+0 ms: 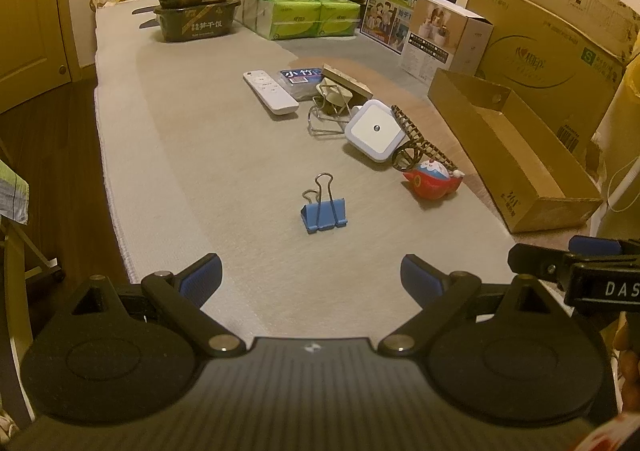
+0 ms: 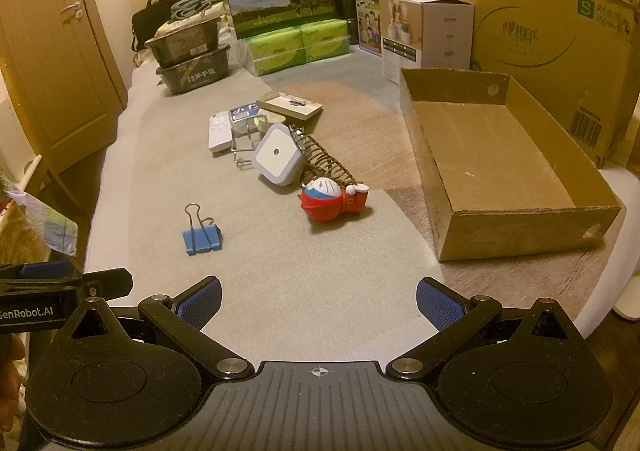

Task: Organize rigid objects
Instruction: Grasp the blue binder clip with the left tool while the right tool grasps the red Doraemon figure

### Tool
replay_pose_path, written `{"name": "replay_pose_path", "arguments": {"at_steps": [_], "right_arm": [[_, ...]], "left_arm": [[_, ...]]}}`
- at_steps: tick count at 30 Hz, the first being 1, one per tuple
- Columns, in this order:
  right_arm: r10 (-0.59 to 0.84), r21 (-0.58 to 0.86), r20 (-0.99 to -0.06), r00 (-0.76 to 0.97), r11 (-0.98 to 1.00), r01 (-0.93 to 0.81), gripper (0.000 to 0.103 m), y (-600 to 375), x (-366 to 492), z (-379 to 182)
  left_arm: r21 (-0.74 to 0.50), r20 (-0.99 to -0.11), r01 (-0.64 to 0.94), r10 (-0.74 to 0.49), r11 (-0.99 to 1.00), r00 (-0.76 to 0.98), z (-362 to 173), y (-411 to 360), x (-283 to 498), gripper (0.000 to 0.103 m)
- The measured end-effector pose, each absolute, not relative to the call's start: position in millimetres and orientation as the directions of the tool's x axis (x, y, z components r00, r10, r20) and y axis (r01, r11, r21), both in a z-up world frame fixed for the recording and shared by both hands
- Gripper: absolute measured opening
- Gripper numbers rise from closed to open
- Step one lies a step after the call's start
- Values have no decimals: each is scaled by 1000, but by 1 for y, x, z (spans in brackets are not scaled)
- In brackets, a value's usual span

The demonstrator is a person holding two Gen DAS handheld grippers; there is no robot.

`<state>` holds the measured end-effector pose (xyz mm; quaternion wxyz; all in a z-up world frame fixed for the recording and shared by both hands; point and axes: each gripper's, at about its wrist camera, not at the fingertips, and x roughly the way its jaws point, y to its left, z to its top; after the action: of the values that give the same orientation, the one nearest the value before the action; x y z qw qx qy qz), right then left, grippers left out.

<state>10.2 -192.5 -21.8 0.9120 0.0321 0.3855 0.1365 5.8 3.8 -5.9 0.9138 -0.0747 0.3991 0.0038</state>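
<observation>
Left gripper (image 1: pixel 311 278) and right gripper (image 2: pixel 319 300) side by side, level, low over the bed (image 2: pixel 304 291), jaws wide and empty; blue binder clip (image 1: pixel 323 214) just ahead, cardboard tray (image 2: pixel 496 155) right.

Small rigid items scattered on the bed beside an open cardboard box (image 2: pixel 496 155)

Blue binder clip (image 2: pixel 202 237) lies apart, handles up — red toy figure (image 2: pixel 332 201), square white night light (image 2: pixel 278 157), brown hair clip (image 2: pixel 326 163) and white remote (image 2: pixel 219 133) cluster behind.

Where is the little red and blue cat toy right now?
The cat toy lies on its side on the bed cover, in both views, between the blue binder clip and the empty cardboard tray, just in front of the white square night light.
</observation>
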Motion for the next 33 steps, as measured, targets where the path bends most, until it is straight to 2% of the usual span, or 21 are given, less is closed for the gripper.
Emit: {"name": "replay_pose_path", "arguments": {"at_steps": [21,27,31,33], "right_arm": [[289,209,-682,672,957,-199,102,-204,42,-47],[312,216,-662,681,950,-225,102,-203,57,-55],[321,223,-651,688,947,-231,89,-202,71,-59],[323,227,-646,692,946,-230,88,-202,78,-61]], "left_arm": [[-110,-753,-49,-51,993,656,-40,3,47,95],[-97,-746,-46,-42,994,664,-52,0,67,91],[-87,-740,-28,-46,996,671,-60,-5,81,90],[-81,-737,-18,-48,997,675,-64,-9,88,88]]}}
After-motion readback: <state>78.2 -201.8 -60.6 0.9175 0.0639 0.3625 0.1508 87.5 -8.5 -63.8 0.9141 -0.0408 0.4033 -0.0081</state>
